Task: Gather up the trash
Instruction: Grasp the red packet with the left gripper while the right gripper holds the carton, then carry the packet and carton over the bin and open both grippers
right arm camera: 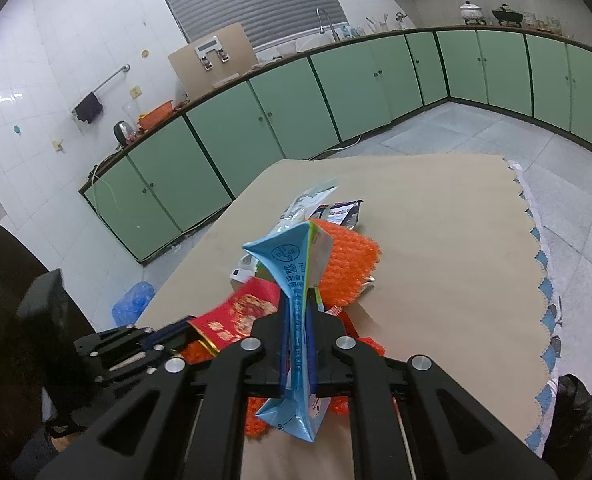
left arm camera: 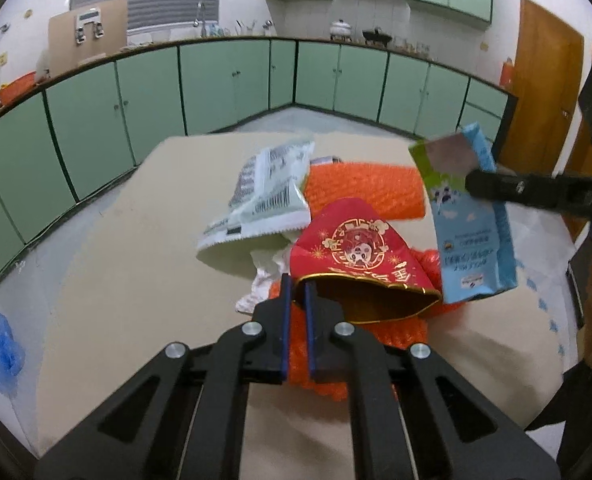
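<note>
Left gripper (left arm camera: 298, 286): jaws nearly together, pinching the gold-lined rim of the red paper cup (left arm camera: 360, 264), which lies on its side with its mouth toward the gripper.
Right gripper (right arm camera: 298, 312): clamped on the flattened blue carton (right arm camera: 296, 280); the carton is held clear of the table, one crushed end flaring beyond the fingertips, the other hanging below the jaws.
Trash pile: orange mesh bag (left arm camera: 366, 190) spread under and behind the cup; crumpled white tissue (left arm camera: 264, 276) just beside the cup's rim; white snack wrapper (left arm camera: 264, 196) leaning over the mesh's far left edge; dark foil packet (right arm camera: 342, 212) at the pile's far side.
Table (right arm camera: 436, 240): covered with a beige cloth; the pile sits near its middle.
Floor: blue plastic bag (left arm camera: 0, 350) lying beside the table.
Background: green cabinets (left arm camera: 224, 80) along the walls.
</note>
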`<state>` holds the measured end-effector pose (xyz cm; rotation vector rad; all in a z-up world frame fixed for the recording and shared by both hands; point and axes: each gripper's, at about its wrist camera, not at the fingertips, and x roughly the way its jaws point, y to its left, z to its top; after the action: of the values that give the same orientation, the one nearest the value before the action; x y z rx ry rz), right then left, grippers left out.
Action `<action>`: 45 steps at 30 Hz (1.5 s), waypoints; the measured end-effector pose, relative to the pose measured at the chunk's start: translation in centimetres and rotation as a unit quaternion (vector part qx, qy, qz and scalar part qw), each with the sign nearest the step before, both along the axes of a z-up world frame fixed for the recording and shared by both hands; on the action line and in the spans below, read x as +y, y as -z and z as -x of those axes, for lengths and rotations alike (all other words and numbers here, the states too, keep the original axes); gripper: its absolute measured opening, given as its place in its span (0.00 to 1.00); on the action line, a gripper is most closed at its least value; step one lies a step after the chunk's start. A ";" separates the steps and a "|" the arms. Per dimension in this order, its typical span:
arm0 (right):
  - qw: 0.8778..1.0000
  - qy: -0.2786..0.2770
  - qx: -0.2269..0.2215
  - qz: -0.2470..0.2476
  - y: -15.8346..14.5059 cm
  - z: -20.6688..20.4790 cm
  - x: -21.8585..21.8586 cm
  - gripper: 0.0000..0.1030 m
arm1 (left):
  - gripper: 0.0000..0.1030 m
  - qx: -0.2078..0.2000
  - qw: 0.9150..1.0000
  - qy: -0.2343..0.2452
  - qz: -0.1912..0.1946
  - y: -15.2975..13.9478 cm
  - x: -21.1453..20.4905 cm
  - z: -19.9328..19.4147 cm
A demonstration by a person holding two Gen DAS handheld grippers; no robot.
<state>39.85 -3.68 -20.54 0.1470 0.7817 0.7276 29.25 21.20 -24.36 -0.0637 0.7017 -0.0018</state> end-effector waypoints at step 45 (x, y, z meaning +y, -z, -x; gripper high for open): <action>0.973 0.230 -0.012 0.019 -1.9 12.7 -27.8 0.07 | 0.04 -0.038 0.975 0.217 -0.001 -4.9 -25.2 2.7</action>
<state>27.14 -31.49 -18.60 0.2740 0.7025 0.2744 26.57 -4.01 -19.47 0.0928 0.6278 -0.4209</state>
